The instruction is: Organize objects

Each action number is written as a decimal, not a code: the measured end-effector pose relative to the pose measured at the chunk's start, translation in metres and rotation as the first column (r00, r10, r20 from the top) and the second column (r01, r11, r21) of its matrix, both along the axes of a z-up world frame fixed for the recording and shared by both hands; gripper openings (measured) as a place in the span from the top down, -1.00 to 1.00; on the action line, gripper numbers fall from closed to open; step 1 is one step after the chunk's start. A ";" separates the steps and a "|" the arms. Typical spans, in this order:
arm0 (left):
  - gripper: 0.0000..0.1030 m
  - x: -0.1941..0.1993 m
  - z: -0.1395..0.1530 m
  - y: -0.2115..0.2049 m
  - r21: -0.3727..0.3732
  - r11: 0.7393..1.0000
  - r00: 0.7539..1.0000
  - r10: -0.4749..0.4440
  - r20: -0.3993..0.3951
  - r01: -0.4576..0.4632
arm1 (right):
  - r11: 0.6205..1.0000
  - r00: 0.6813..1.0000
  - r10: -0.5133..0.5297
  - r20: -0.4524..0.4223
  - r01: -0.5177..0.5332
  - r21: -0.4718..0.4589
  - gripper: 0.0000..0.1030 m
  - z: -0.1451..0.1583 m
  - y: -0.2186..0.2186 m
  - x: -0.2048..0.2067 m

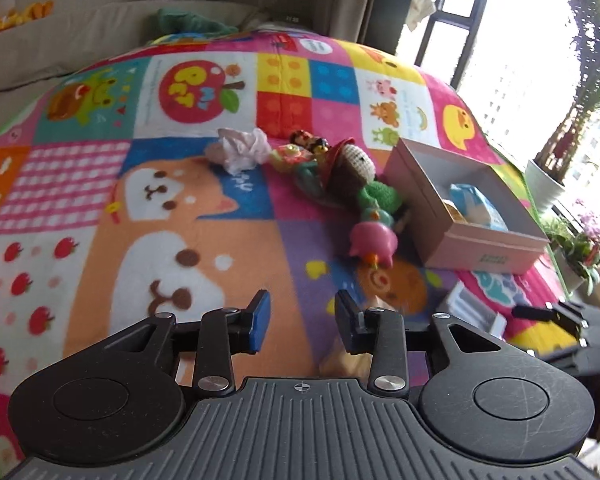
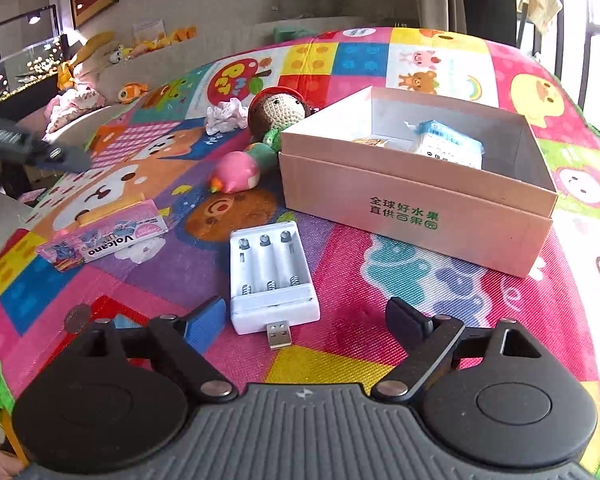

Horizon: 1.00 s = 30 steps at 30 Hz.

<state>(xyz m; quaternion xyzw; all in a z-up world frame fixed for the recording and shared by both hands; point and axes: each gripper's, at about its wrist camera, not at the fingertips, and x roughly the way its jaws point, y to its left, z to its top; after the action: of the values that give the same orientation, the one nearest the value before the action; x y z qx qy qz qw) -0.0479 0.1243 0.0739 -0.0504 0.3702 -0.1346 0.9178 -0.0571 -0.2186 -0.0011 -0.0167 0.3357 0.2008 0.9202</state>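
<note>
A pink cardboard box [image 2: 416, 196] stands open on the colourful play mat, also in the left wrist view [image 1: 476, 248]; a blue-white packet [image 2: 448, 146] lies inside. A white battery charger [image 2: 270, 276] lies just ahead of my right gripper [image 2: 306, 318], which is open and empty. A crochet doll [image 2: 278, 110], a pink toy [image 2: 234, 172] and a crumpled white cloth [image 2: 226, 116] lie left of the box. A pink "Volcano" packet [image 2: 108, 236] lies at left. My left gripper [image 1: 302, 320] is open and empty above the mat, short of the toys [image 1: 352, 168].
The play mat [image 2: 420, 292] covers the surface. Small figurines [image 1: 308, 148] lie beside the doll. A beige sofa with plush toys [image 2: 100, 56] runs along the back. Windows and potted plants [image 1: 556, 168] are at right. The left gripper's body shows at left [image 2: 32, 148].
</note>
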 end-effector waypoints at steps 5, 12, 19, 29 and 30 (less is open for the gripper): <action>0.26 -0.033 -0.014 -0.010 0.048 0.995 0.996 -0.086 -0.009 0.087 | 0.999 1.000 -0.014 -0.013 0.014 0.036 -0.75 0.000 -0.006 0.000; 0.26 -0.030 -0.025 -0.042 0.323 0.945 0.993 -0.078 0.090 0.045 | 0.999 1.000 -0.028 -0.002 0.028 0.026 -0.85 0.002 -0.001 -0.002; 0.22 -0.008 -0.039 -0.040 0.378 0.924 0.993 -0.099 0.071 0.065 | 0.999 0.999 -0.036 -0.013 0.036 0.026 -0.91 0.002 -0.002 0.001; 0.22 0.038 -0.041 -0.034 0.183 0.978 0.995 -0.102 -0.013 0.103 | 0.999 0.999 -0.032 -0.020 0.033 0.023 -1.00 0.001 -0.001 0.002; 0.22 0.038 -0.041 -0.035 0.189 0.976 0.994 -0.105 -0.017 0.106 | 0.999 0.999 -0.031 -0.021 0.032 0.025 -1.00 0.001 -0.001 0.002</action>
<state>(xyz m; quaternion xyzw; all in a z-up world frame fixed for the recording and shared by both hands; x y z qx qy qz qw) -0.0099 0.0892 0.0328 0.0563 0.3865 -0.1472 0.9087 -0.0553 -0.2196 -0.0002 0.0023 0.3428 0.1905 0.9199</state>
